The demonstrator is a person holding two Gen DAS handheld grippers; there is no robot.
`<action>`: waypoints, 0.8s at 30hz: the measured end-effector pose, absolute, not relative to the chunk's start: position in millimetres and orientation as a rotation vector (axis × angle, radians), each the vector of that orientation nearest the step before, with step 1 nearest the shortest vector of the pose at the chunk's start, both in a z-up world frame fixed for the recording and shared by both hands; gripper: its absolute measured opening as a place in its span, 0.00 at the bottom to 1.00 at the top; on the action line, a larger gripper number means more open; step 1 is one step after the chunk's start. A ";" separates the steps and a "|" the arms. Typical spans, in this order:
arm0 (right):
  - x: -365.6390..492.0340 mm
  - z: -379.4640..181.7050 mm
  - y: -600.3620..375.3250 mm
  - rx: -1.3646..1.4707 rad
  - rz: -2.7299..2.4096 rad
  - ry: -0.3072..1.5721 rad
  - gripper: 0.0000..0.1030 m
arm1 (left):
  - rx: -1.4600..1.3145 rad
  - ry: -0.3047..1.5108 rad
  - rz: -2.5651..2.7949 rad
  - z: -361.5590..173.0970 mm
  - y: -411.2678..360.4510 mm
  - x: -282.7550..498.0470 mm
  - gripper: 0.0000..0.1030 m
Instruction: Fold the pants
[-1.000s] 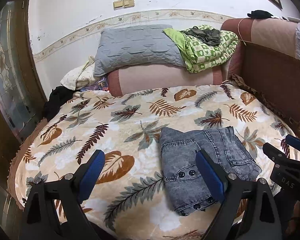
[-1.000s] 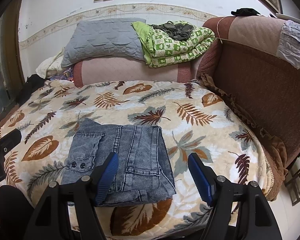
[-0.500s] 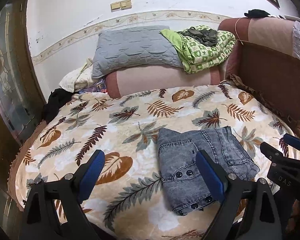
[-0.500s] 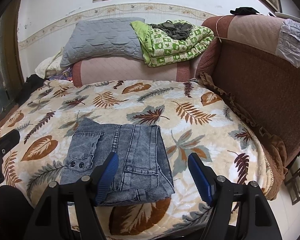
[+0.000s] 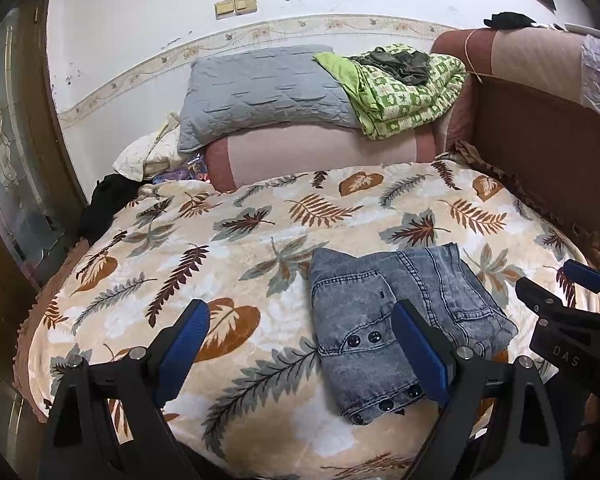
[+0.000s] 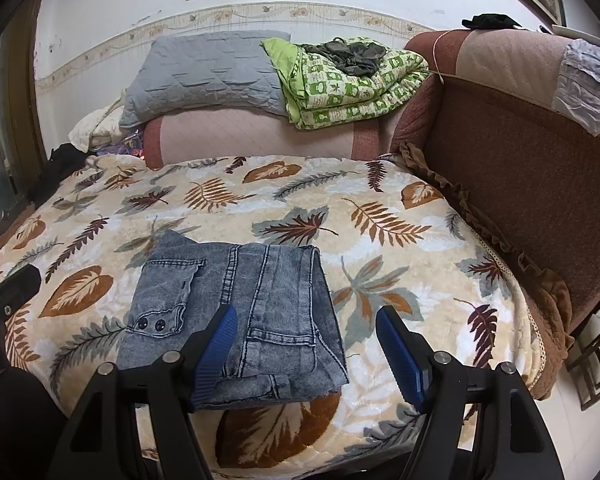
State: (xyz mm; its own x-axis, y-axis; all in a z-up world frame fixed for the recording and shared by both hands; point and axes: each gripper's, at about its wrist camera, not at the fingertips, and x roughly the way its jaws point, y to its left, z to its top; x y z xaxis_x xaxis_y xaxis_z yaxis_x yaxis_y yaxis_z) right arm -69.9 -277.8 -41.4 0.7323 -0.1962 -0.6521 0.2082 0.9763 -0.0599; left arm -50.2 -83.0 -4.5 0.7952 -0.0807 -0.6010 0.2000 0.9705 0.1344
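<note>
Nearest, the left gripper [image 5: 300, 344] and right gripper [image 6: 306, 350] are held released, nothing grasped. Beyond them, the folded pants [image 6: 236, 320] are laid on the leaf-patterned blanket [image 6: 380, 216]. Farther back, a pillow [image 6: 204, 76] is seen.

A white wall [image 5: 140, 40], marked by scuffs and crossed by a floral border strip [image 6: 300, 12], is seen behind a bed covered with a leaf-patterned blanket [image 6: 380, 216]. A grey pillow [image 5: 260, 88] and a folded green quilt [image 6: 352, 84] are stacked on a pink bolster [image 5: 320, 156]. A brown padded headboard [image 6: 520, 152] is set along the right, and a glazed wooden door [image 5: 8, 152] is seen at the left.
</note>
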 end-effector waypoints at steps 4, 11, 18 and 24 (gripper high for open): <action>-69.8 -42.1 -279.5 0.020 -0.223 0.715 0.73 | 0.203 0.637 -0.160 -5.9 -85.9 -50.9 0.90; -69.4 -42.2 -279.2 0.017 -0.225 0.718 0.73 | 0.204 0.639 -0.160 -5.9 -86.6 -51.0 0.90; -69.6 -42.3 -279.3 0.018 -0.224 0.719 0.73 | 0.203 0.640 -0.160 -6.1 -87.0 -51.1 0.90; -69.7 -43.4 -278.5 0.018 -0.225 0.720 0.73 | 0.205 0.640 -0.160 -6.3 -87.5 -51.4 0.90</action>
